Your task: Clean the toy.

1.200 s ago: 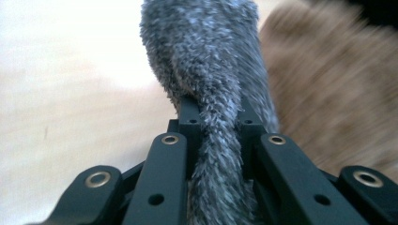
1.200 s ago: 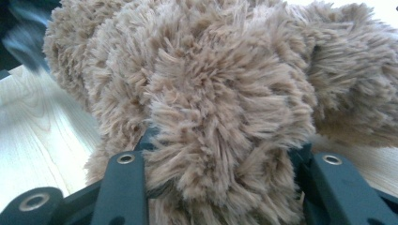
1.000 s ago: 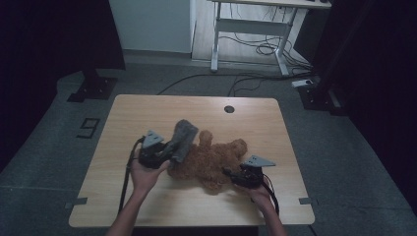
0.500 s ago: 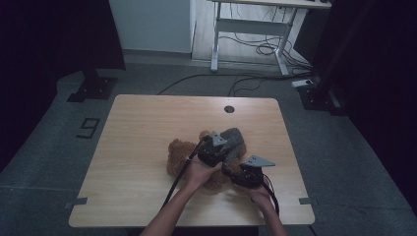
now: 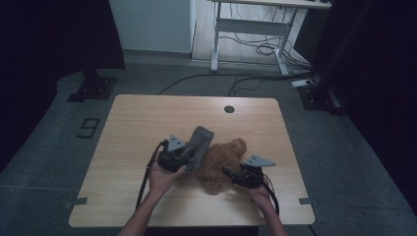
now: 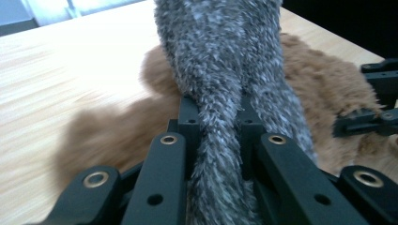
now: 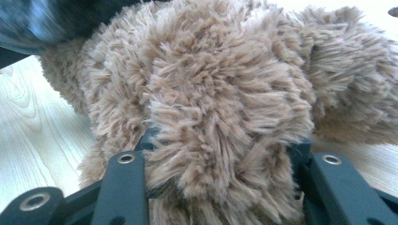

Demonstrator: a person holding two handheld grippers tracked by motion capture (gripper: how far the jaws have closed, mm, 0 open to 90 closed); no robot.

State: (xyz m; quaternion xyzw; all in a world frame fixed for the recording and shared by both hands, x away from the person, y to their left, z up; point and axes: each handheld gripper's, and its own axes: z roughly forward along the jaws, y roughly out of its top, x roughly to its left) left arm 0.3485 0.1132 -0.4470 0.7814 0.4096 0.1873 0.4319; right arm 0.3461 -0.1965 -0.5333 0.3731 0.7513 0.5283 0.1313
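Nearest, 2 forearms reach in from the table's (image 5: 123, 123) front edge. The right gripper (image 5: 235, 176) has its jaws pinching a thick fold of the brown plush toy (image 5: 221, 157), apparently to pin it flat on the wood. The left gripper (image 5: 189, 156) has its jaws pressed tight on a narrow tail of the grey plush piece (image 6: 220, 61), which stands up and leans across the toy's left side, likely held there for fitting. Beyond, the table lies bare up to 1 cable hole (image 5: 228, 108).
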